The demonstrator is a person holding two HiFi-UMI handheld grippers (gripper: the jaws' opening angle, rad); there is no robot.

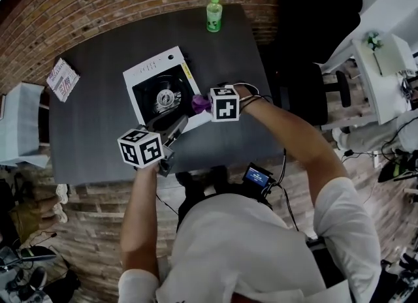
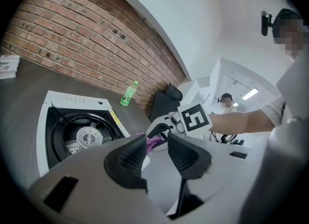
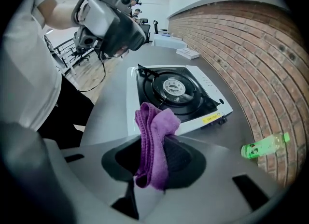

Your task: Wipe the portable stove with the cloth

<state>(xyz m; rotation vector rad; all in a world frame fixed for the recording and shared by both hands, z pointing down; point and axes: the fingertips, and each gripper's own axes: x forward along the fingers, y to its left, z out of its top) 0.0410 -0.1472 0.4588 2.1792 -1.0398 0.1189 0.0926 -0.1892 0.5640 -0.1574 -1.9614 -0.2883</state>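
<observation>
Two tongs: my right tongs [image 3: 154,159] clamp the cloth [image 3: 155,124] by the stove's [image 3: 176,91] edge; left tongs [image 2: 157,151] gape empty over bare table [image 1: 98,122].

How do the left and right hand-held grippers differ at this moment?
The right hand-held gripper is shut on a purple cloth; the left hand-held gripper has its jaws apart, empty. The right one sits by the white portable stove's near-right corner, the left one at its front edge. Both face the stove.
</observation>
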